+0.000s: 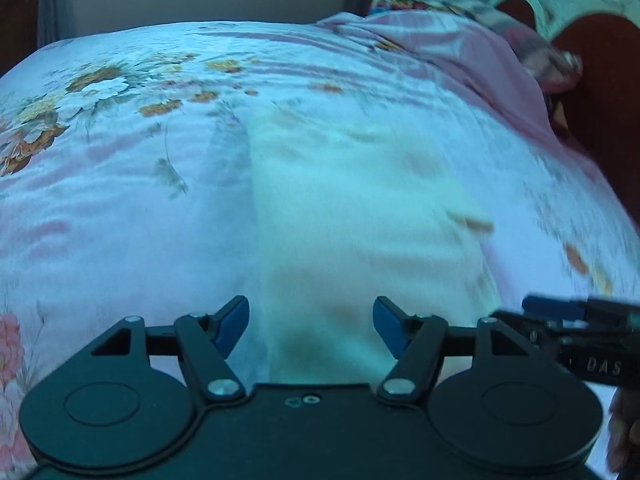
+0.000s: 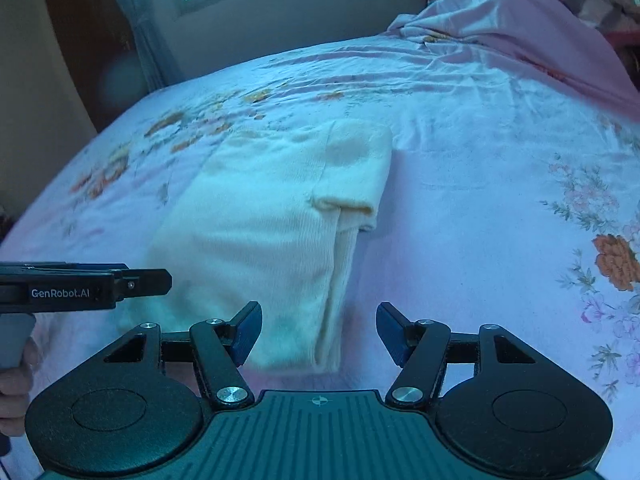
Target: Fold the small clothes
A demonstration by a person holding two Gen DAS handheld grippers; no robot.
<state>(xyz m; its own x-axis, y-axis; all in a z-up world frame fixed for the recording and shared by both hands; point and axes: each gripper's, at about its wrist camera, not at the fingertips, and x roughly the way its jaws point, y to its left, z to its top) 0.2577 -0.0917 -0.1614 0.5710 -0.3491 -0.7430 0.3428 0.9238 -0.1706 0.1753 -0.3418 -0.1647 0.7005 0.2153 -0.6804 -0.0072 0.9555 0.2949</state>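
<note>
Cream garment [image 2: 272, 232] lies folded on the floral bed [image 2: 480, 208], sleeve tucked over; left hand-held gripper [image 1: 310, 328] and right hand-held gripper [image 2: 319, 330] hover spread, pinching nothing.

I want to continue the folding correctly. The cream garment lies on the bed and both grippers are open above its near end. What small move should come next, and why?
Probably lower the right gripper onto the near edge of the cream garment and close on it. Its jaws are open and empty, the edge lies right below them, and the garment looks only partly folded.
</note>
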